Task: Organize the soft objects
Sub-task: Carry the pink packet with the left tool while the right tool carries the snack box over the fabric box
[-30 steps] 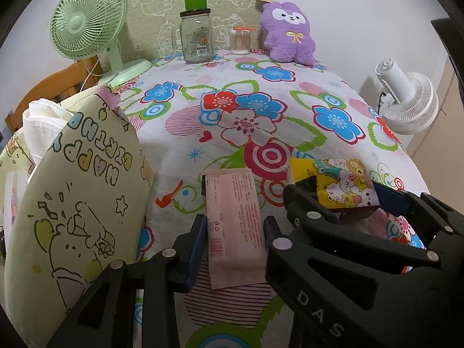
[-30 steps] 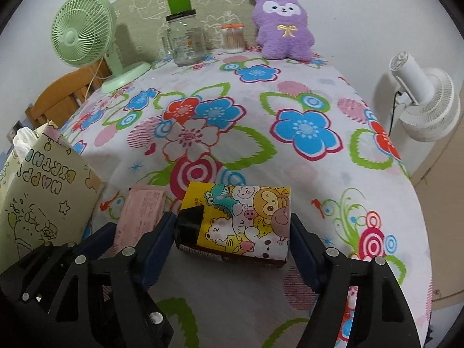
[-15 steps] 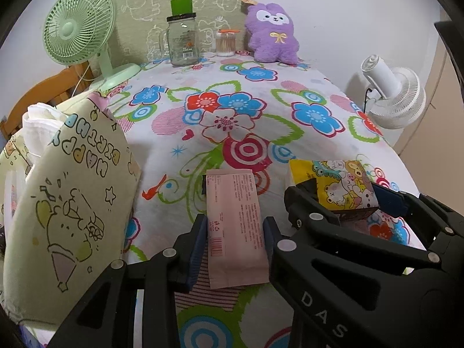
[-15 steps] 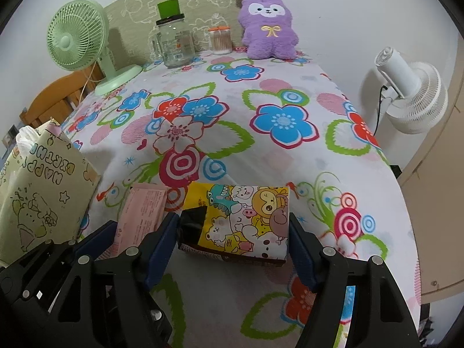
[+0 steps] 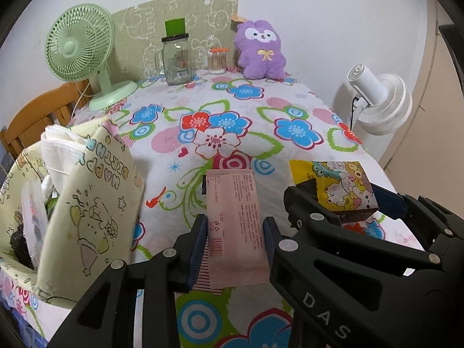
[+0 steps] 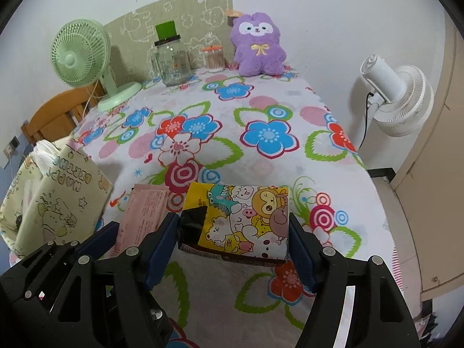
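The pink tissue pack [image 5: 235, 226] sat clamped between the pads of the left gripper [image 5: 235, 233] in the left wrist view, lifted off the floral tablecloth [image 5: 249, 116], right of the birthday gift bag [image 5: 87, 208]. Its long axis ran straight ahead along the fingers, towards the purple plush rabbit [image 5: 261, 50]. It looked light and squashy with a slick wrapper, so holding its narrow sides near the rear half seemed sound.

In the right wrist view, the cartoon tissue pack [image 6: 240, 220] was pinched across its width by the right gripper [image 6: 233, 232], well to the right of the gift bag [image 6: 58, 200] and beside the pink pack [image 6: 142, 211]. Its long axis lay crosswise between the jaws. It seemed soft, bulkier, likely to sag if gripped loosely.
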The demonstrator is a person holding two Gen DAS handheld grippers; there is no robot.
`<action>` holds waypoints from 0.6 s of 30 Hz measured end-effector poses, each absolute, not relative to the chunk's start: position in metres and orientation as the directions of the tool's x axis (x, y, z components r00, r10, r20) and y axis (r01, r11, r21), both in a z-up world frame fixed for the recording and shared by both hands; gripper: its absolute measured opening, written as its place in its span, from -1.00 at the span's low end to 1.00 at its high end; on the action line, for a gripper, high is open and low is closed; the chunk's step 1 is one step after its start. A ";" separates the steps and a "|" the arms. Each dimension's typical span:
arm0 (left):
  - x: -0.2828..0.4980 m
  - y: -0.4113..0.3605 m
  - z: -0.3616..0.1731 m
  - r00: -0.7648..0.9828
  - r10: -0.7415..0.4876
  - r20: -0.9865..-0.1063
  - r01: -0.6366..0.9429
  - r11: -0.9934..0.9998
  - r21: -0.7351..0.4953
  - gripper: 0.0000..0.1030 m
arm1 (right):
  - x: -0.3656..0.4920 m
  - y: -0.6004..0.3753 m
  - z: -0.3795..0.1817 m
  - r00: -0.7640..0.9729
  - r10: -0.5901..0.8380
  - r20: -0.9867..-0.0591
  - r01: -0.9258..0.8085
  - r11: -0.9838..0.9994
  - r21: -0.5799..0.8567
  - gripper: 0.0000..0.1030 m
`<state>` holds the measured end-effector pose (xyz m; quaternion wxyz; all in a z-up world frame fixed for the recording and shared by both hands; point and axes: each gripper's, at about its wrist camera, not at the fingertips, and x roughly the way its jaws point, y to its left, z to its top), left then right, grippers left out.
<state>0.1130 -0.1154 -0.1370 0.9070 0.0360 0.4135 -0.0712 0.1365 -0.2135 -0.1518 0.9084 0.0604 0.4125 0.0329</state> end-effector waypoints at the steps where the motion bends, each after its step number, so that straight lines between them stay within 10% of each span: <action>1: 0.112 -0.116 -0.134 0.651 -0.103 -0.752 0.161 0.987 0.005 -0.23 | 0.135 -0.214 -0.150 0.661 0.109 -0.743 -0.008 0.990 0.138 0.44; 18: 0.085 -0.116 -0.089 0.711 -0.138 -0.689 0.188 0.982 -0.003 -0.23 | 0.103 -0.218 -0.101 0.733 0.084 -0.675 0.008 0.991 0.133 0.44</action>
